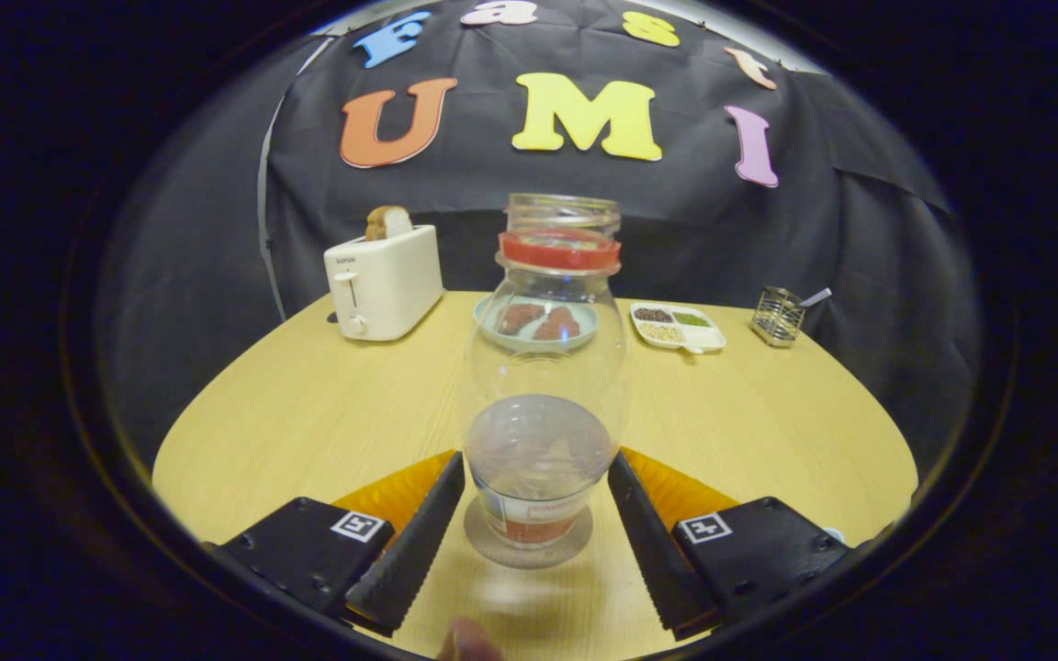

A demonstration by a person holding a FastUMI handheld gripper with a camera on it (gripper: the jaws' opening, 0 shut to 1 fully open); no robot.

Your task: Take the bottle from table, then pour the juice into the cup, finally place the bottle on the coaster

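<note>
Claw point(536, 537): fingers spread either side of the bottle point(543, 386), gaps visible on both sides — not gripping
Bottle: clear, red-collared neck, upright between the fingers, base seems to sit on the round coaster point(529, 542) on the worktop point(309, 413)
Juice: none visible in the bottle, looks empty
Cup: can't pick one out
Progress: reads as final step, bottle set on coaster — only backing the claw off seems left

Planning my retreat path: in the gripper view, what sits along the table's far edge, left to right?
Toaster → plate seen through the bottle → divided dish → wire holder. Gripper fingers flank the bottle, apparently not pressing.
</note>
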